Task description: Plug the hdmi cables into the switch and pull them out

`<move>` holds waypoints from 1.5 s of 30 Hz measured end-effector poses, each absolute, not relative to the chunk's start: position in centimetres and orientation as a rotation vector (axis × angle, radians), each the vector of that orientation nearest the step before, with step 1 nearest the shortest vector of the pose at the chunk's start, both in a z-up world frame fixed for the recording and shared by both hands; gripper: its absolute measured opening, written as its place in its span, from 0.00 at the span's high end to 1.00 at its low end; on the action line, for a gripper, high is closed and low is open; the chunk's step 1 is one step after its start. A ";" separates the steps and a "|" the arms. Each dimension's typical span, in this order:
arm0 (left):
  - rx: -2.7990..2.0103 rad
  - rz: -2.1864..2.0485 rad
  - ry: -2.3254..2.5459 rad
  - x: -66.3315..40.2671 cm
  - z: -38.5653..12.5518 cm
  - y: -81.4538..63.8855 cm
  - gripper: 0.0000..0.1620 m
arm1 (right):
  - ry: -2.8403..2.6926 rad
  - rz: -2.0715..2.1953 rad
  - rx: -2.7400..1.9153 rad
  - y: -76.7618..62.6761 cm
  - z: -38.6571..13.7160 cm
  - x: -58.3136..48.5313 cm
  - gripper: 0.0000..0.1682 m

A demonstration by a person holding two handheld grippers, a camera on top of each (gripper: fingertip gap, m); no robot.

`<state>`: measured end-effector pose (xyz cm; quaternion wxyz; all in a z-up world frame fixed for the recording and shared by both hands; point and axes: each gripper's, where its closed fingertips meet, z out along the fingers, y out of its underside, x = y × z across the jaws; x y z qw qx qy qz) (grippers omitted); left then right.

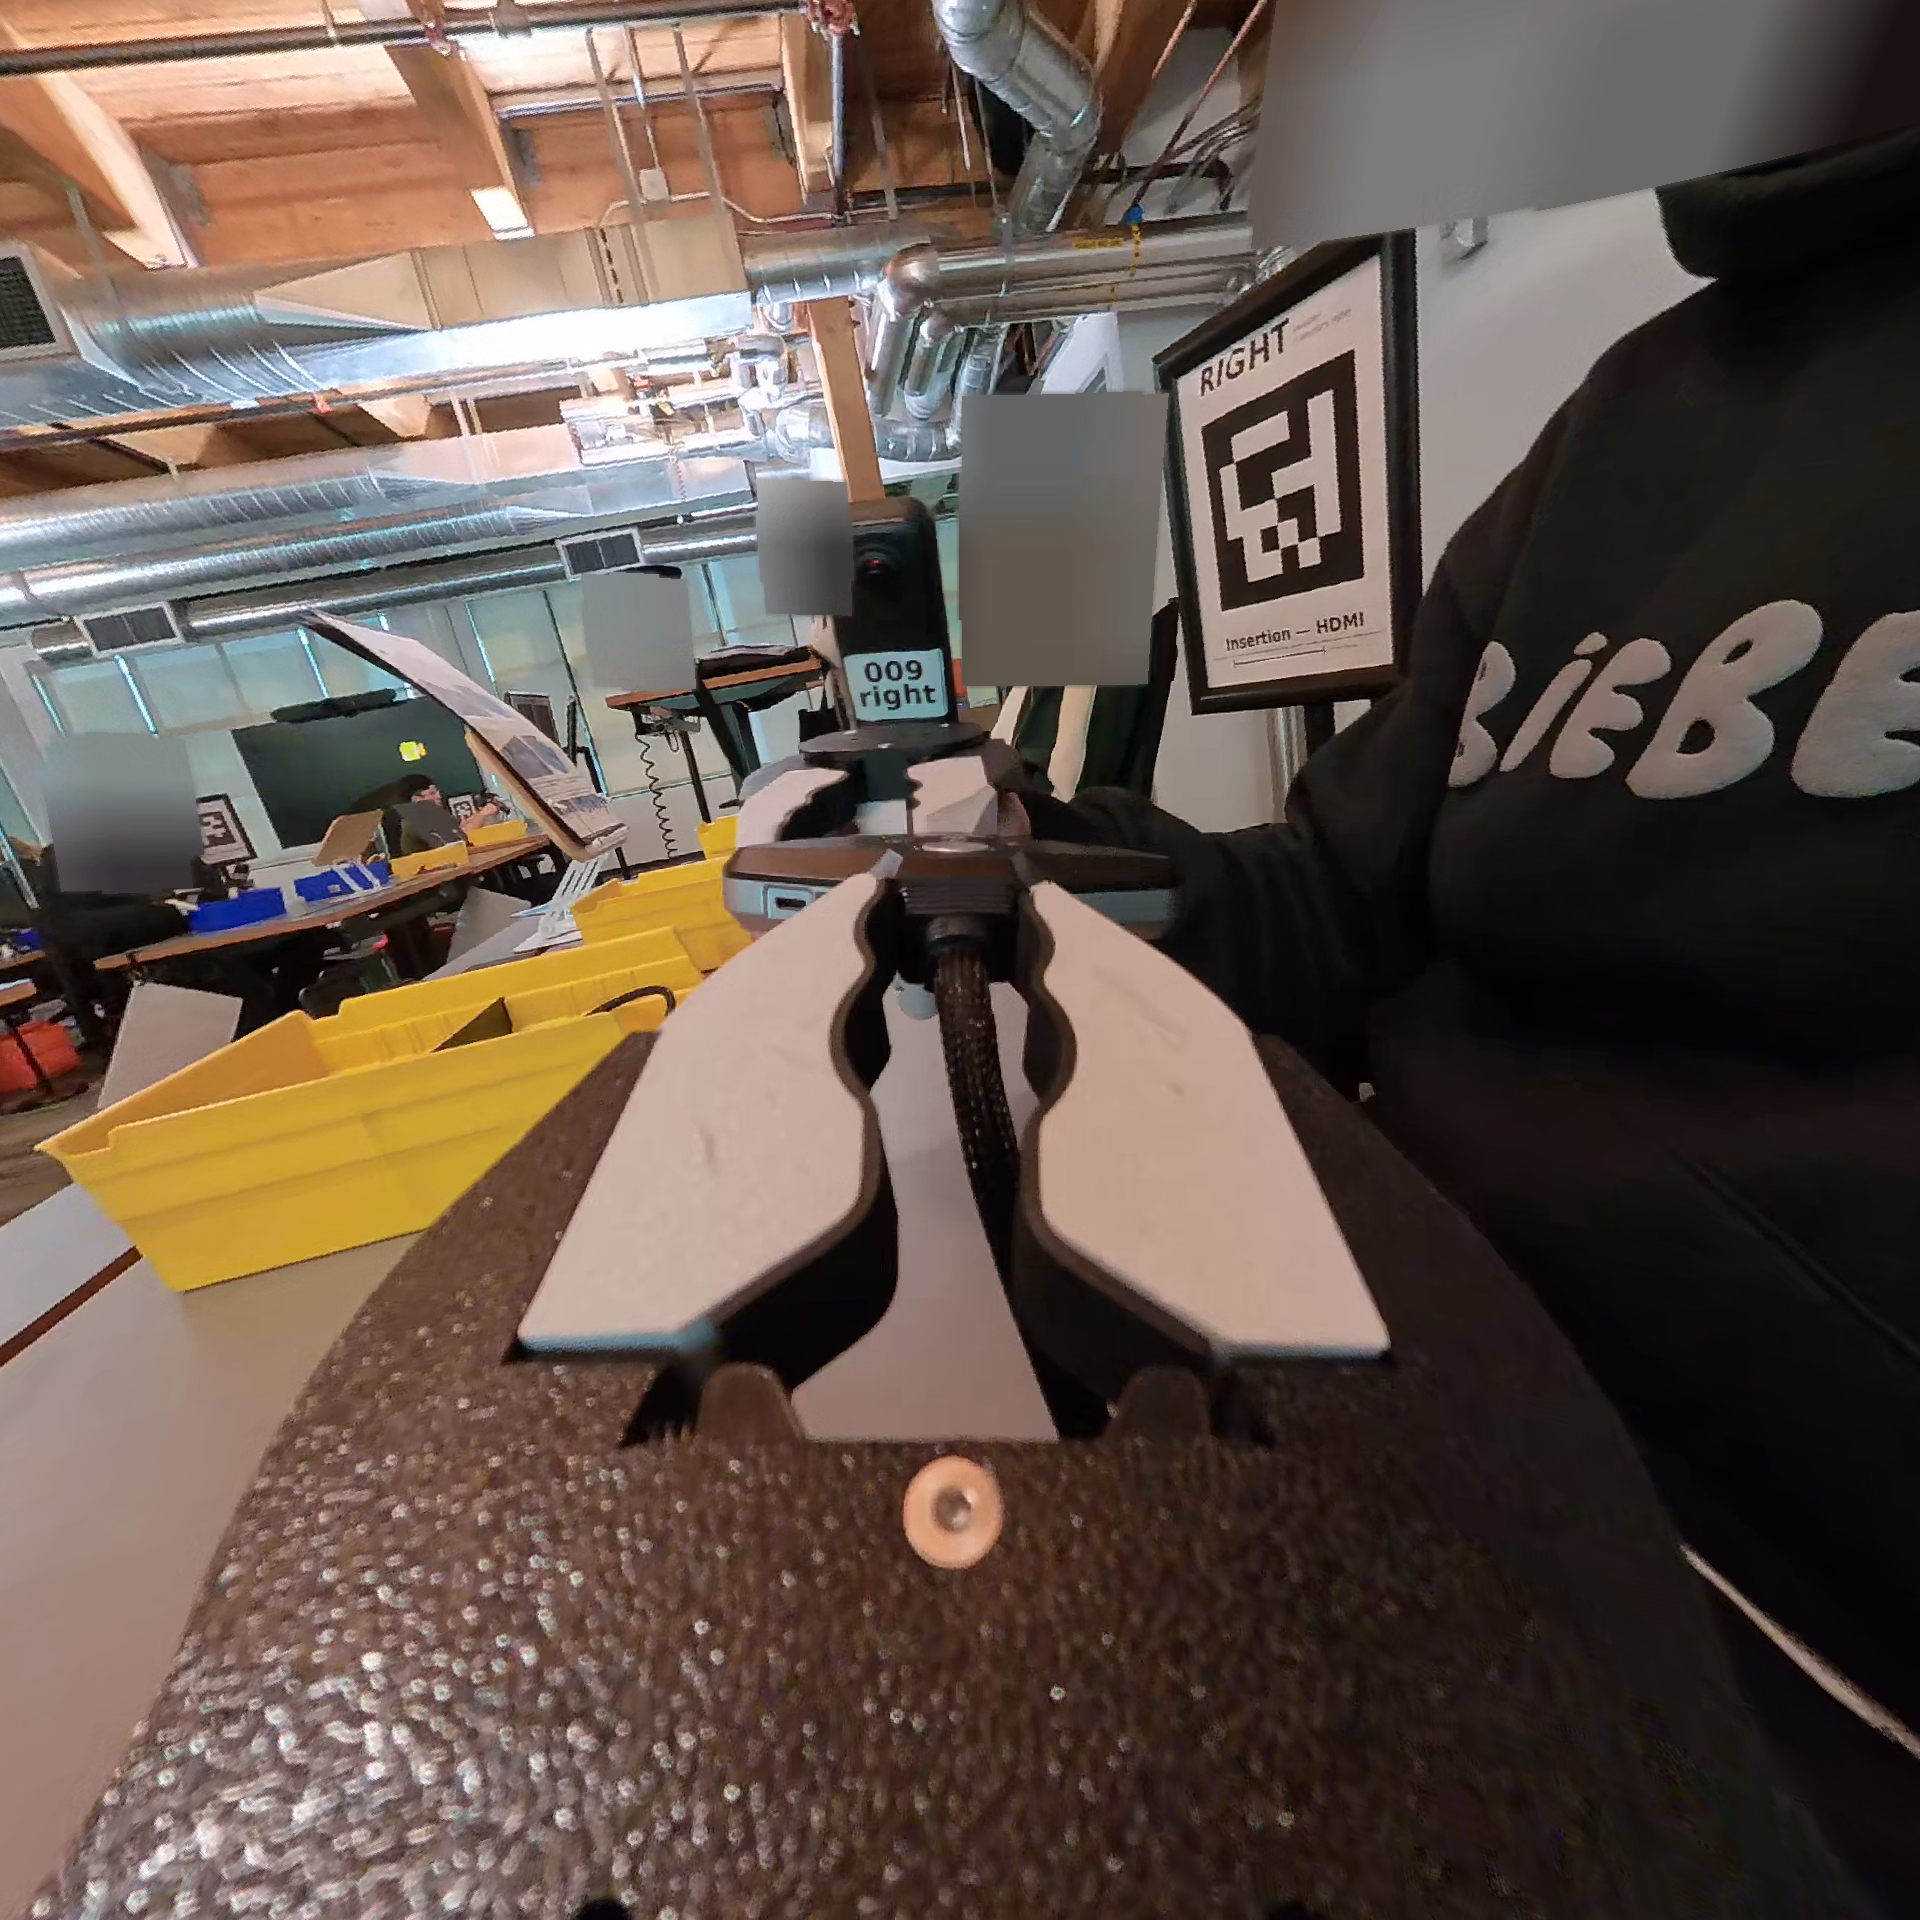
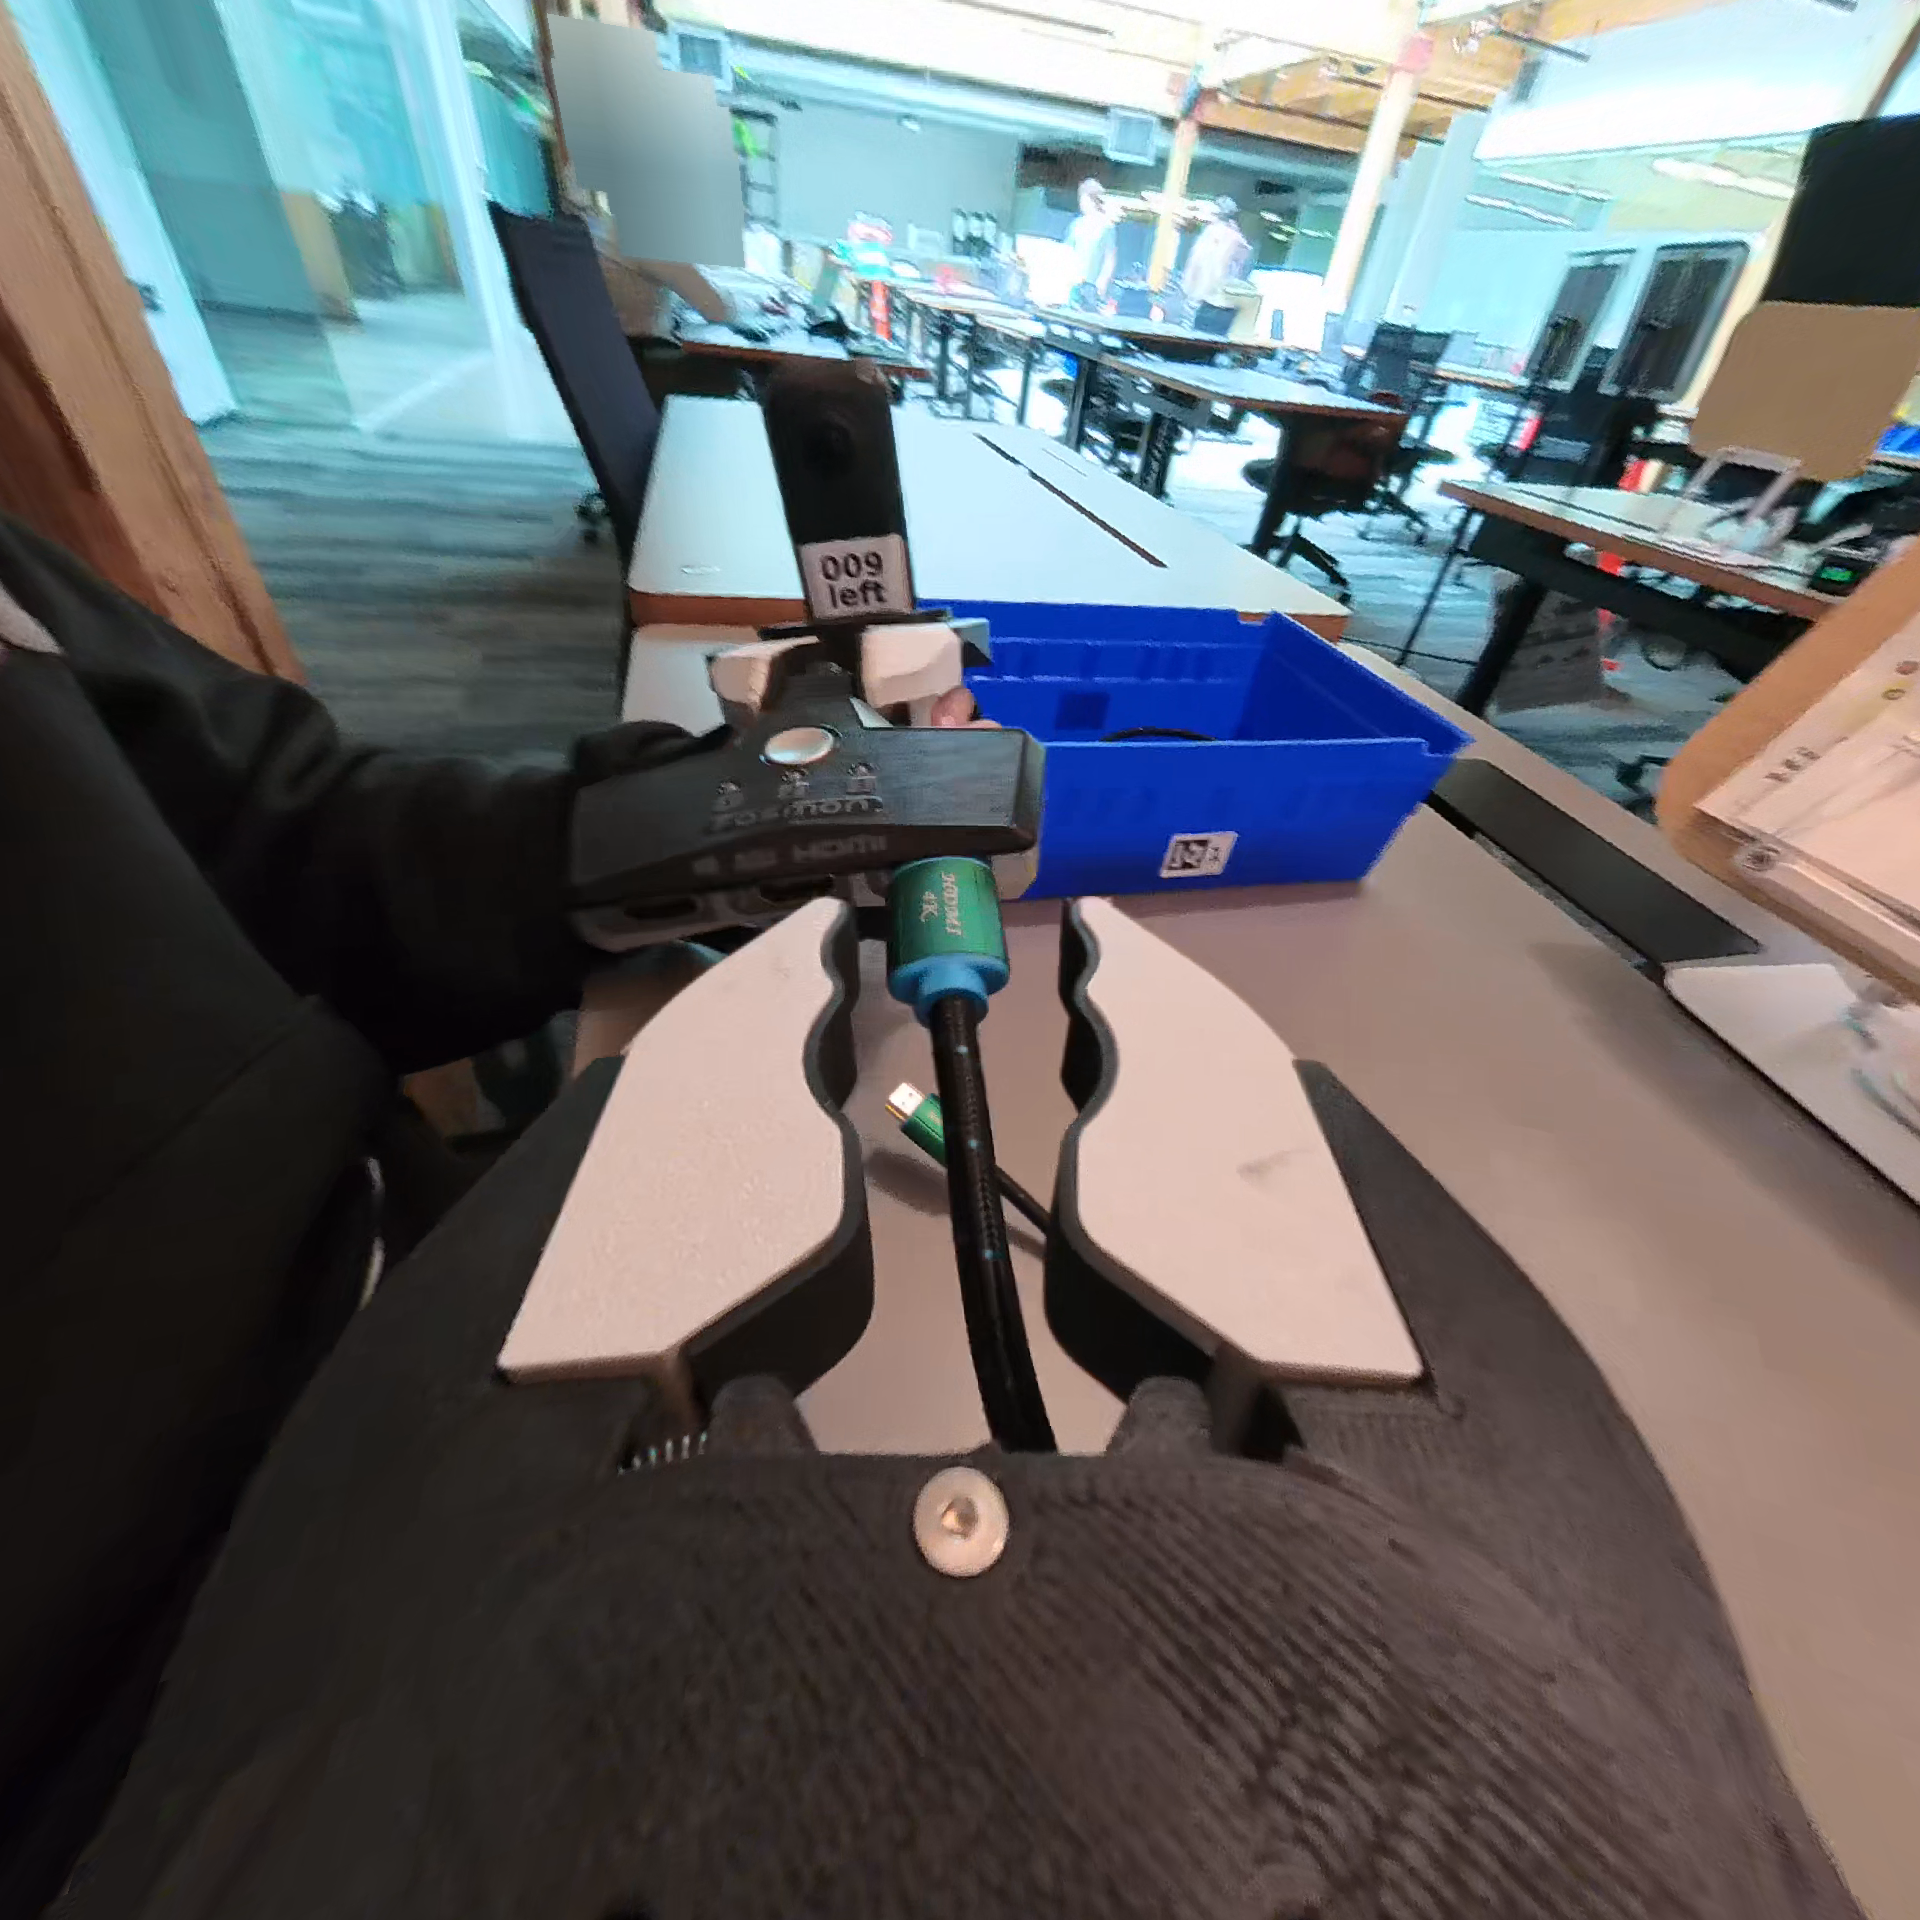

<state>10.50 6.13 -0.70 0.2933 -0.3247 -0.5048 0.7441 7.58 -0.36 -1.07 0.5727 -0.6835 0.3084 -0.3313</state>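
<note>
Left claw (image 1: 956,894) grips one switch (image 2: 831,800); right claw (image 2: 956,914) gapes around one of two plugs (image 2: 940,920).

Switch (image 2: 821,810): black casing, silver round button. HDMI plug (image 2: 943,920): green shell, blue collar, on black braided cable (image 2: 982,1226). Bins: one blue (image 2: 1226,790), several yellow (image 1: 343,1132); gripper fingers (image 2: 696,1164) pale grey with black edging.

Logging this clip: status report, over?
Left gripper shut on black plug, holding switch up. Right gripper open around green plug, seated in switch. Spare plug loose on table; nothing in the way.
</note>
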 end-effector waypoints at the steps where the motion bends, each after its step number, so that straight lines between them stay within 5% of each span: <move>1: -0.871 1.983 -1.334 10.4 -0.6 6.2 0.87 | 0.724 -0.767 -1.592 -0.3 -1.0 7.5 0.79; 6: -0.879 1.978 -1.321 10.0 -0.5 6.2 0.87 | 0.728 -0.760 -1.570 0.0 -1.3 7.3 0.87; 45: -0.870 1.831 -1.570 9.7 -3.7 4.3 0.87 | 0.771 -0.791 -1.547 -1.3 -3.5 7.1 0.87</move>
